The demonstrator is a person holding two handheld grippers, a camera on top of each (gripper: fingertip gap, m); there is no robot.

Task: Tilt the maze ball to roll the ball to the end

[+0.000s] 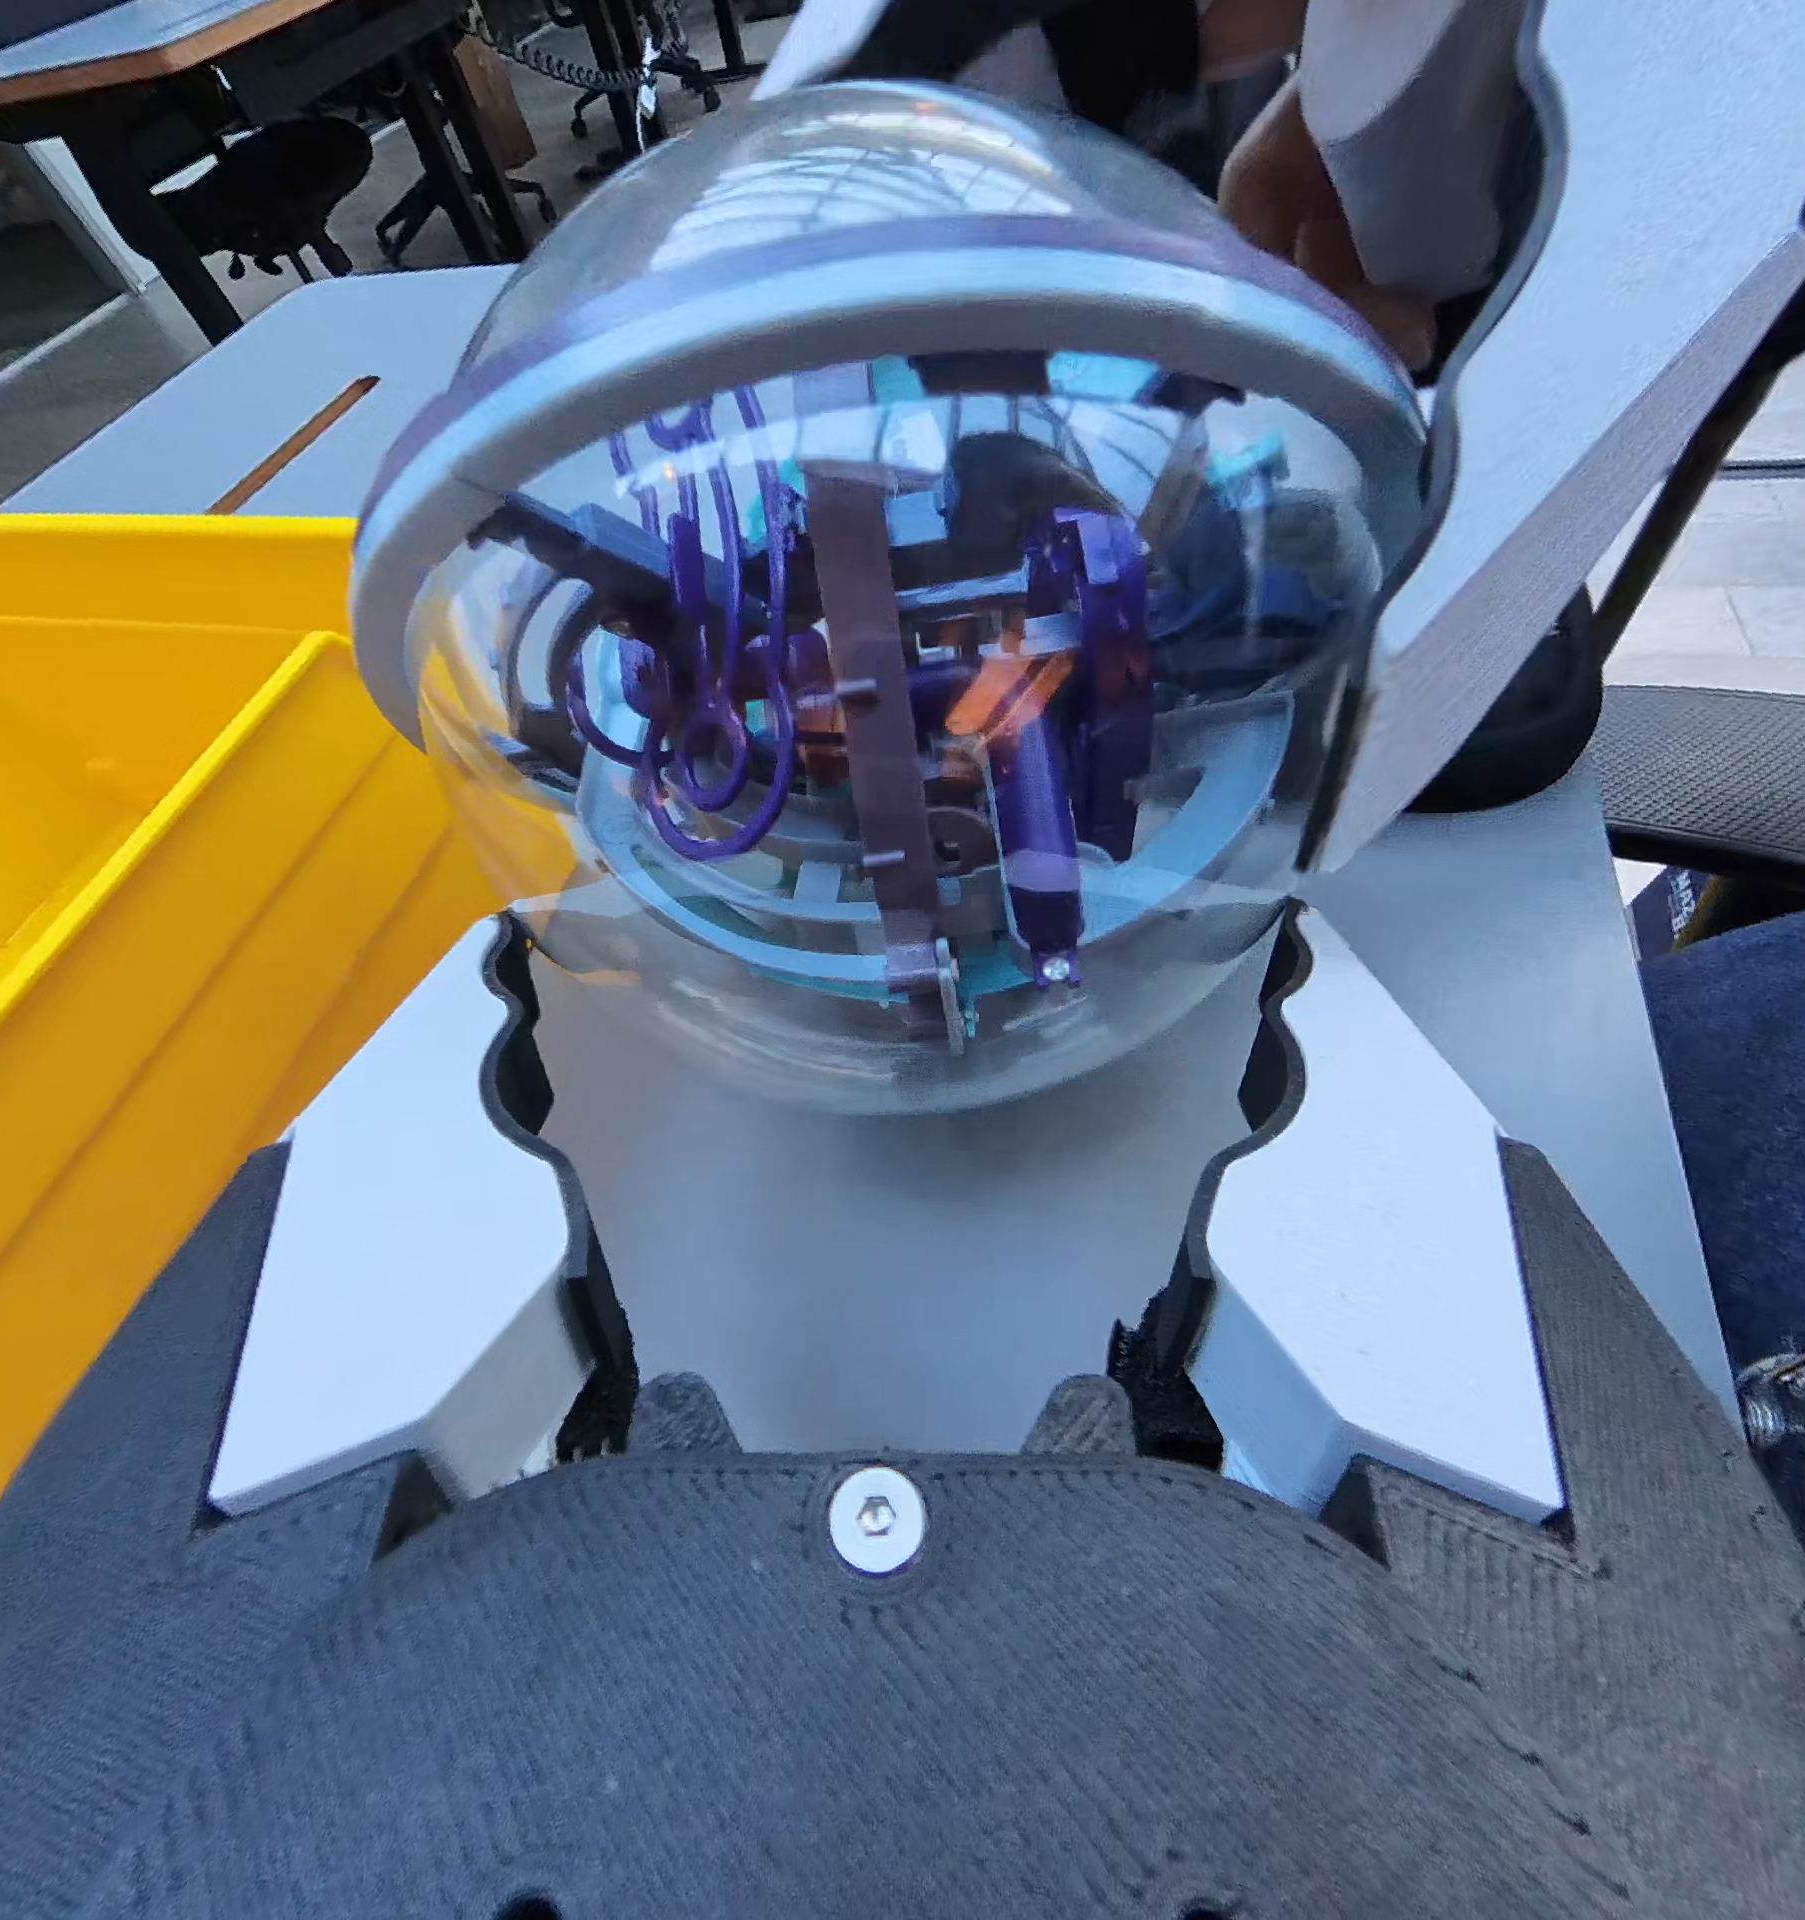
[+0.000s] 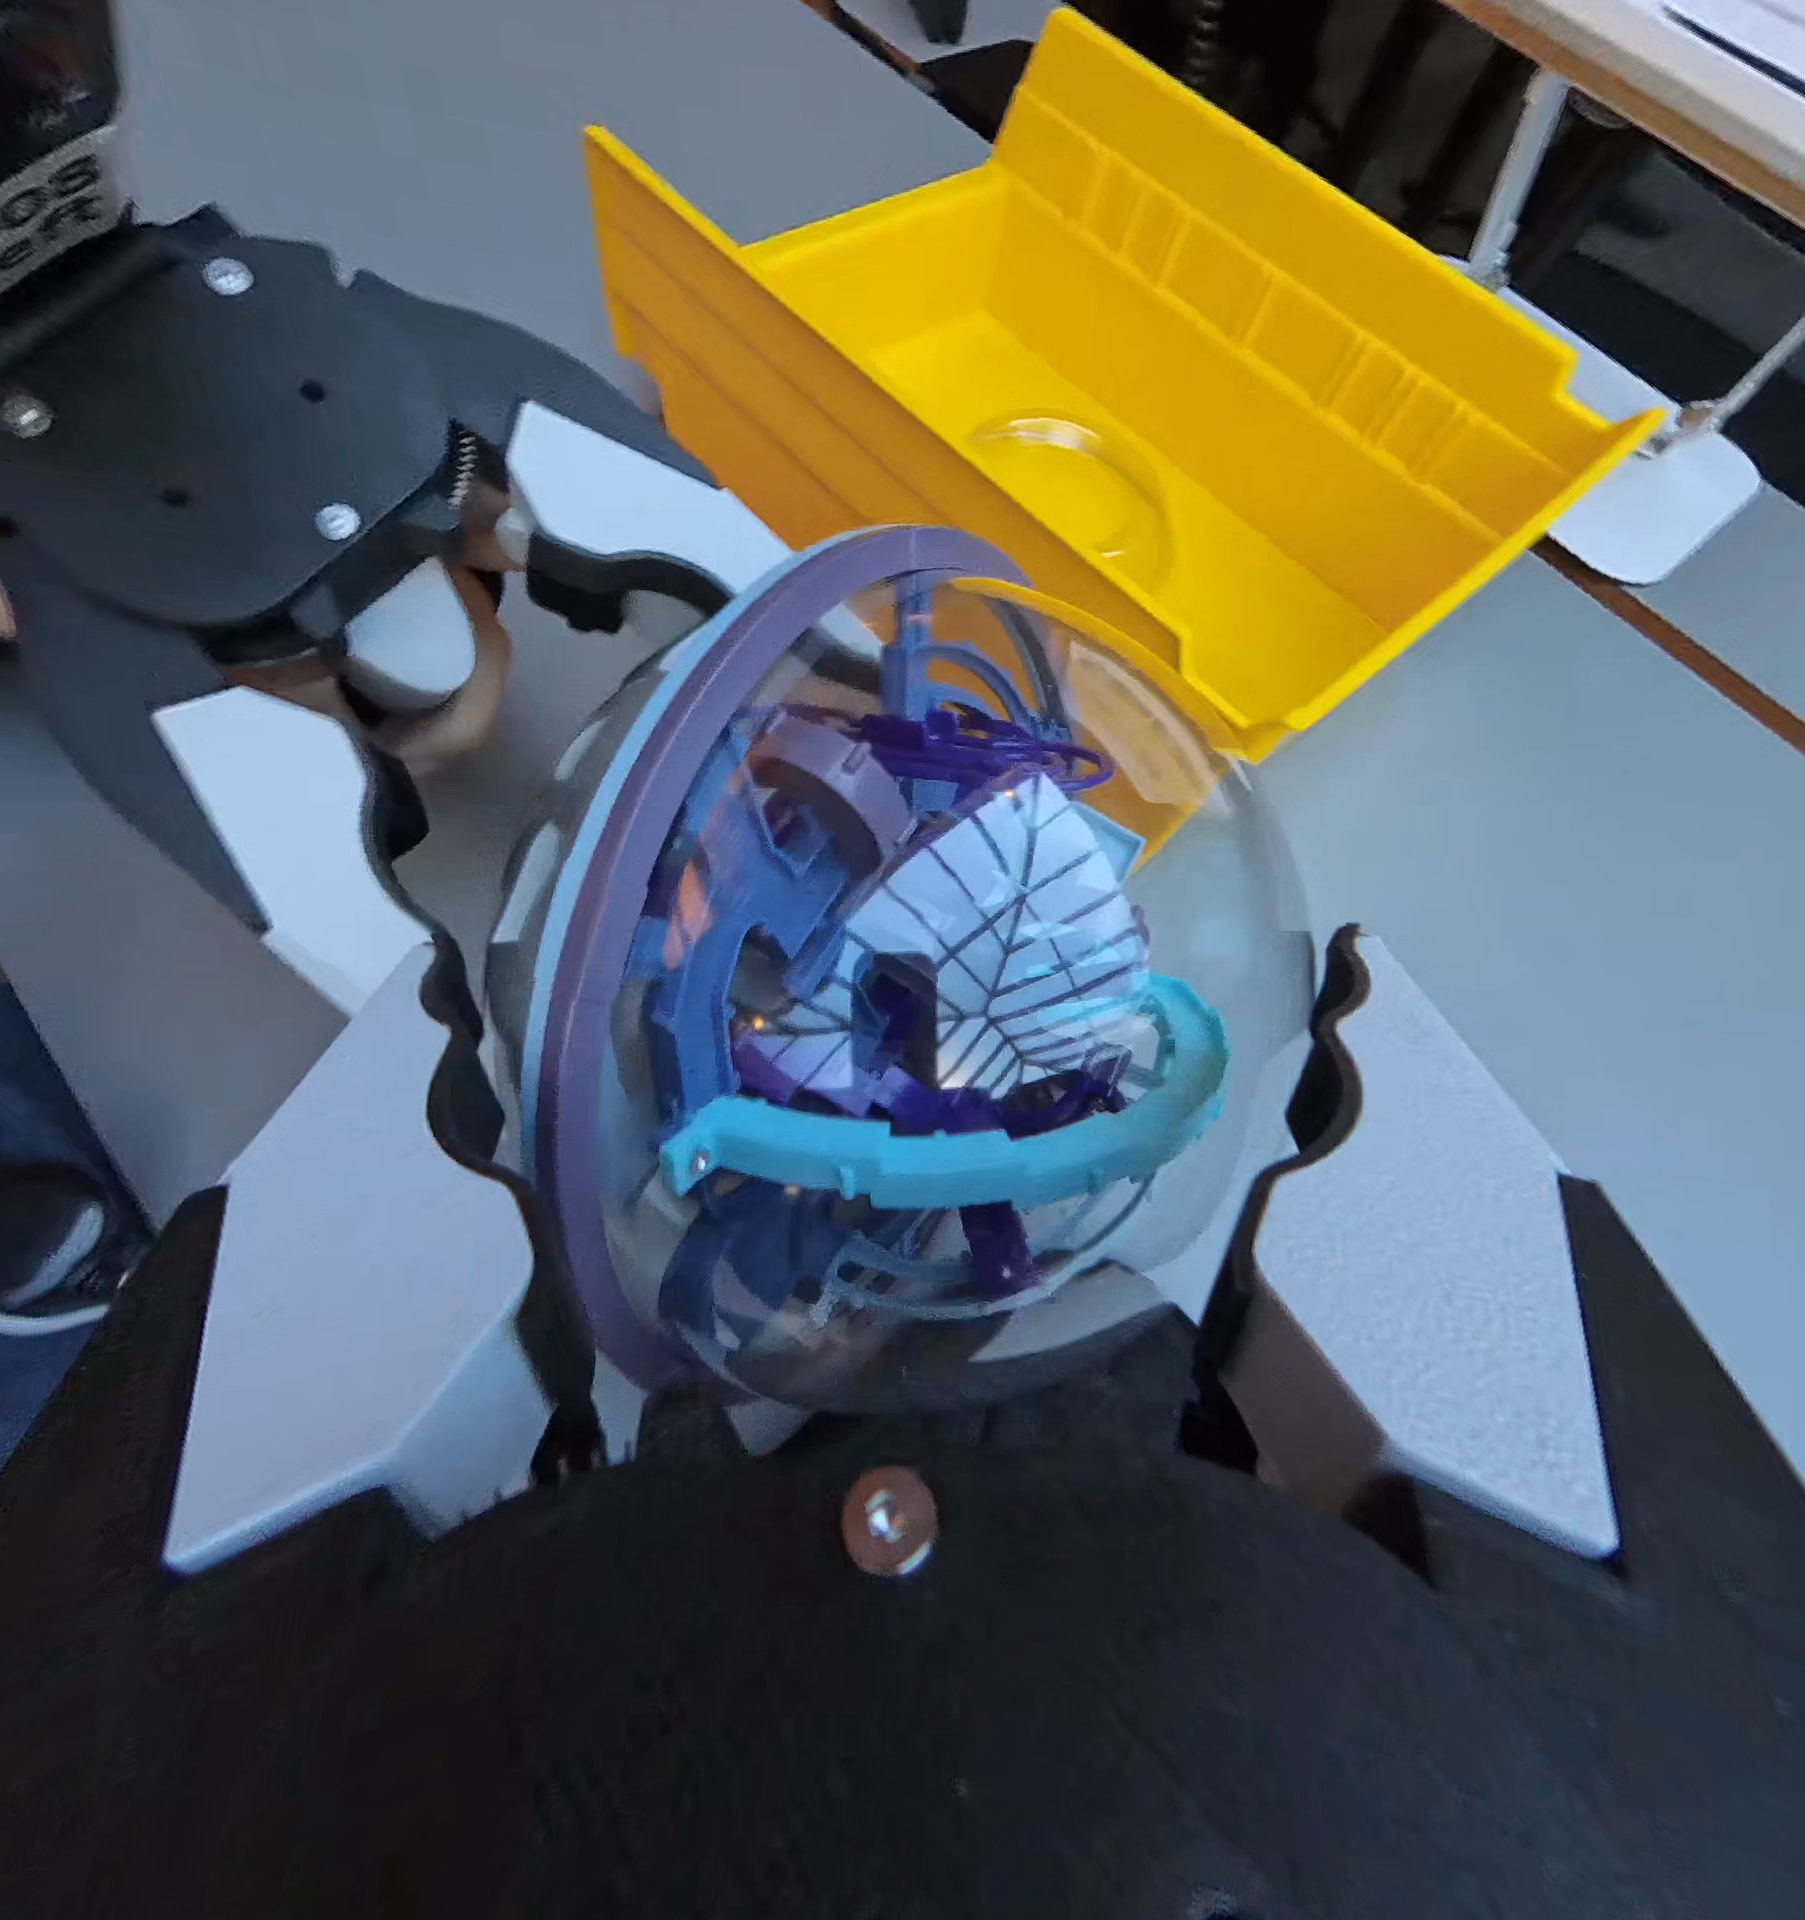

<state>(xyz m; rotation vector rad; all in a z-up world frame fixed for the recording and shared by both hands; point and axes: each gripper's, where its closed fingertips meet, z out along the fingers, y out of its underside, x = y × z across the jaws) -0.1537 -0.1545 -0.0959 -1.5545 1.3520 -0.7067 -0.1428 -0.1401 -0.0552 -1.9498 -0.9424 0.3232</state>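
The maze ball (image 2: 877, 997) is a clear sphere with a grey-purple ring and with purple, blue and teal tracks inside. My right gripper (image 2: 893, 987) is shut on it, one finger on each side, and holds it above the grey table (image 2: 1604, 831). In the left wrist view the ball (image 1: 877, 623) fills the middle, ring tilted. A small silver bead (image 1: 1056, 966) sits at the low end of a purple track. My left gripper (image 1: 893, 956) is open with its fingertips at the ball's lower sides; I cannot tell if they touch. One right gripper finger (image 1: 1500, 520) shows at the upper right.
A yellow bin (image 2: 1137, 416) stands on the table just behind the ball, with a clear round dish (image 2: 1074, 468) inside. It also shows in the left wrist view (image 1: 150, 831). A person's hand (image 1: 1324, 239) is behind the ball. A mesh chair (image 1: 1729, 769) is at the right.
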